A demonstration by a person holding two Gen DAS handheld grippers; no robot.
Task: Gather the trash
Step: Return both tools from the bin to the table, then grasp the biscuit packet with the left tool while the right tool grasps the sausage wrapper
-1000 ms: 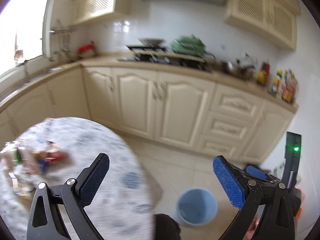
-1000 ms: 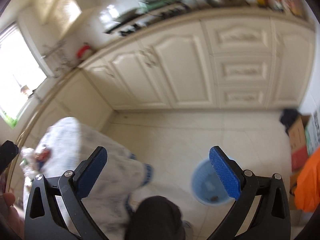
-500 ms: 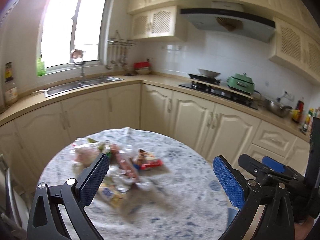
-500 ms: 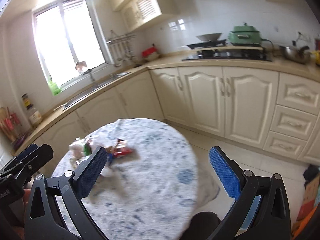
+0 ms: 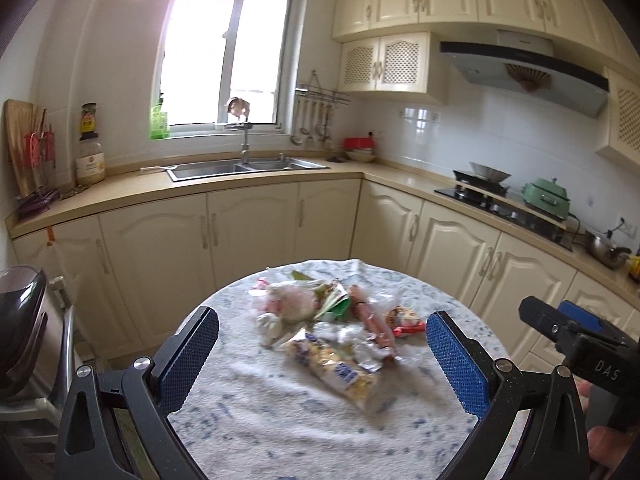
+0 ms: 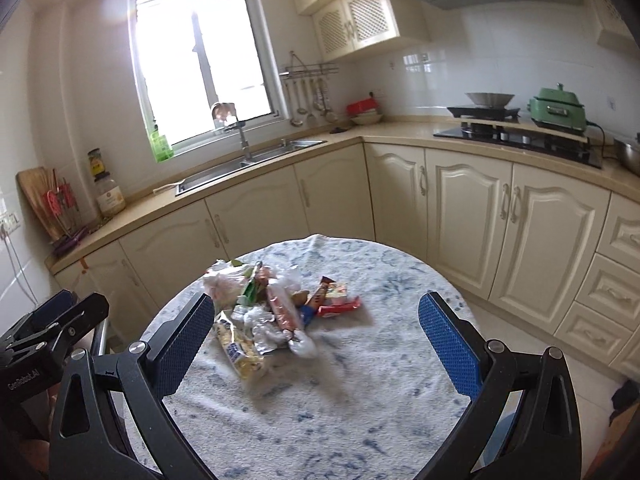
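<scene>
A heap of trash (image 5: 332,324) lies on the round table (image 5: 280,420) with its white and blue cloth: a yellow snack bag (image 5: 340,372), a long pink sausage wrapper (image 5: 372,324), a red wrapper (image 5: 408,328), a green carton (image 5: 336,306) and crumpled clear plastic. In the right wrist view the same heap (image 6: 276,312) sits left of centre. My left gripper (image 5: 322,360) is open, above the table's near side, short of the heap. My right gripper (image 6: 316,340) is open too, empty, just right of the heap.
Cream cabinets and a counter with a sink (image 5: 240,168) and a stove (image 5: 500,200) wrap round behind the table. A dark appliance (image 5: 20,320) stands at the left. The other gripper shows at each view's edge. A cardboard box (image 6: 616,440) is low right.
Both views swung up and left from the floor and the blue bin to the table. The trash heap now lies in front of both open grippers, closer than half a second ago.
</scene>
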